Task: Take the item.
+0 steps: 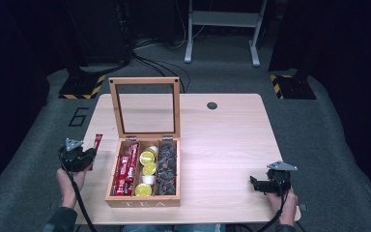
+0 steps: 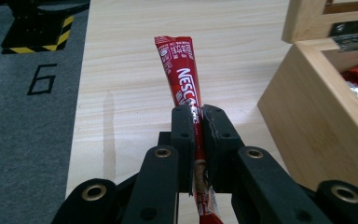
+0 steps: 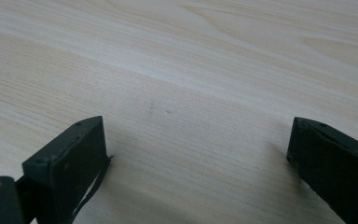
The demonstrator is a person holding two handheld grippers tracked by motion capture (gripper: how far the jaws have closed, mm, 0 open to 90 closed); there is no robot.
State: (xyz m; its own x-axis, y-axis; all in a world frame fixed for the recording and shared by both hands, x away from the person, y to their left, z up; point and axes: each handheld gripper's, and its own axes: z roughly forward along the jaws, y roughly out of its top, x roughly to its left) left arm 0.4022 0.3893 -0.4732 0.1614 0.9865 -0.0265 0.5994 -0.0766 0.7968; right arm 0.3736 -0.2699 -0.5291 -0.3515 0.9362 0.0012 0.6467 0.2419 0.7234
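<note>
Red Nescafé stick (image 2: 182, 81) pinched in left claw (image 2: 197, 122), just left of wooden tea box (image 1: 144, 199), lid up. Inside: red sticks, yellow pods, dark pods in 3 compartments. Right claw (image 3: 198, 154) spread wide over bare counter (image 1: 222, 145).

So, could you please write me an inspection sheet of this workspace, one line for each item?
Surface: light wooden table, round hole near far edge.
Job's things: open tea box, glass lid upright; red sachets, yellow-lidded pods, dark pods in three compartments.
Clutter: nothing seen.
Grippers: left gripper shut on a red Nescafe stick; right gripper open above bare wood.
Cables: black cable from left gripper; floor cables behind.
Surroundings: grey carpet, number 6, hazard-striped bases.
</note>
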